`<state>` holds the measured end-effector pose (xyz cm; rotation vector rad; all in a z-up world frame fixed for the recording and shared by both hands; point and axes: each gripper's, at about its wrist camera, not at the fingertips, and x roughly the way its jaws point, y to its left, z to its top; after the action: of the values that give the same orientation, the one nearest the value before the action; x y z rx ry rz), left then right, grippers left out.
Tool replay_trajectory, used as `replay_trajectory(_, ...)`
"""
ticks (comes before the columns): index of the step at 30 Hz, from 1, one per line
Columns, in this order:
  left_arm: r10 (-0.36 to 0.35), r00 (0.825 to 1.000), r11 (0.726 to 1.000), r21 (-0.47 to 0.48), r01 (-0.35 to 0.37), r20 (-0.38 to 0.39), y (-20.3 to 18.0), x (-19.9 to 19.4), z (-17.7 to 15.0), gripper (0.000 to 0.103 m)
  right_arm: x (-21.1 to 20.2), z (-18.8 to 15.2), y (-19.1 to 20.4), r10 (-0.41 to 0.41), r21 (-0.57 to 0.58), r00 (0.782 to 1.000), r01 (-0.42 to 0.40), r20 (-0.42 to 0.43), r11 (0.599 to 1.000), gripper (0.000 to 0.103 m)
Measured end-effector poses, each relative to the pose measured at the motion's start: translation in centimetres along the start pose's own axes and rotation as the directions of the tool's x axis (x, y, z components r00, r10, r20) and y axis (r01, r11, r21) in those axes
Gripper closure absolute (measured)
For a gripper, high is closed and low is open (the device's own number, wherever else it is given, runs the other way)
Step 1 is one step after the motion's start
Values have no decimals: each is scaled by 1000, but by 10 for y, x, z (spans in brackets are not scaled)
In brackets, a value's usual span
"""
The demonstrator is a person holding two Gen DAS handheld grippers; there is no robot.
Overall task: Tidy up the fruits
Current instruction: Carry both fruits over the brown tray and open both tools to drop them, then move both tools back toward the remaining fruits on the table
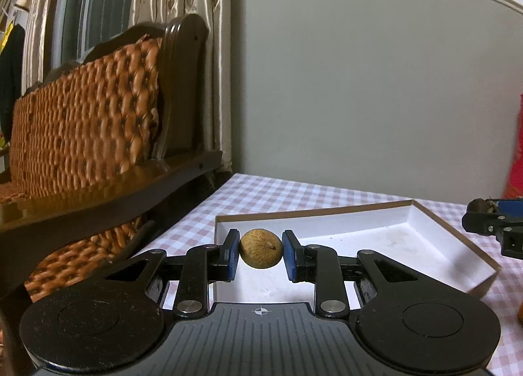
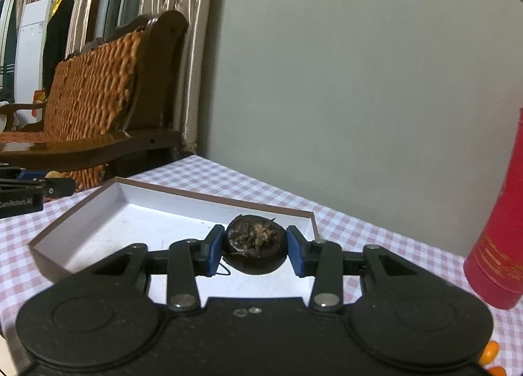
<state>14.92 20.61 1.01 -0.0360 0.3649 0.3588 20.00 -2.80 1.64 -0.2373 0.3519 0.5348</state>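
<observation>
Two tongs clenched: left (image 1: 261, 253) on tan fruit (image 1: 261, 248), right (image 2: 255, 250) on dark fruit (image 2: 255, 247); checkered tablecloth (image 1: 255, 194), grey wall (image 1: 376, 82).

Tray (image 2: 98, 212) lay on table (image 2: 359, 232), wall behind. Sofa (image 2: 91, 98) stood left of table; canister (image 2: 500, 238) right of tray.

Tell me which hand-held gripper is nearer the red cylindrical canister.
Right. The right hand-held gripper, shut on a dark round fruit over the white shallow box, has the red cylindrical canister close beside it. The left hand-held gripper is across the box.
</observation>
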Motion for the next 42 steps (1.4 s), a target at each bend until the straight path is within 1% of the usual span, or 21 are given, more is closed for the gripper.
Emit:
replay_trajectory(7,25,999,1000,4,-25,-33,3,25,-3,74,37,2,-10,15,15,999,-15,-33,1000,70)
replay_trajectory(8,39,999,999,1,-39,-38,3,28,-3,74,42,2,-11,14,19,999,-14,-40,1000,68)
replay_trajectory(9,62,997,998,-6,-62,-40,3,29,-4,52,48,2,-12,4,16,999,-3,-54,1000,62)
replay_trajectory(10,72,997,997,-13,-72,-29,4,28,-5,10,54,1,-13,-29,17,997,31,-73,999,33)
replay_trajectory(11,73,997,997,-21,-73,5,4,22,-6,0,55,0,-16,-55,27,997,56,-55,998,15)
replay_trajectory(12,86,996,996,-17,-85,29,4,18,-7,0,51,-1,-18,-56,40,998,57,-25,998,17)
replay_trajectory(15,83,996,997,-6,-83,36,3,13,-5,0,44,-5,-20,-75,50,997,75,-14,996,17)
replay_trajectory(18,74,997,997,-3,-74,18,1,12,-6,0,36,-5,-19,-70,61,998,70,-5,996,15)
replay_trajectory(21,68,998,998,-8,-68,9,0,7,-6,0,29,0,-17,-63,63,998,63,2,996,12)
replay_trajectory(23,65,998,998,-10,-65,12,-3,0,-5,0,22,2,-14,-69,55,998,69,4,996,7)
replay_trajectory(24,61,998,998,-14,-61,16,-4,-5,-4,0,18,4,-12,-76,55,997,75,8,996,6)
replay_trajectory(27,35,999,999,-24,-34,22,-9,-17,-2,0,-1,6,-8,-74,75,997,73,9,994,6)
replay_trajectory(31,16,1000,1000,25,-16,26,-22,-34,-7,0,-30,1,0,-76,83,997,74,21,994,6)
replay_trajectory(35,-1,1000,999,49,0,15,-32,-57,-21,0,-58,-5,6,-116,76,993,114,20,991,6)
replay_trajectory(38,-6,1000,997,77,5,9,-40,-74,-31,0,-74,-12,9,-136,65,991,136,-3,989,6)
replay_trajectory(40,-2,1000,997,79,2,1,-45,-84,-35,0,-85,-17,11,-154,47,988,154,-9,987,6)
replay_trajectory(42,-17,1000,997,76,16,3,-51,-94,-39,0,-94,-22,13,-173,35,985,174,-21,984,6)
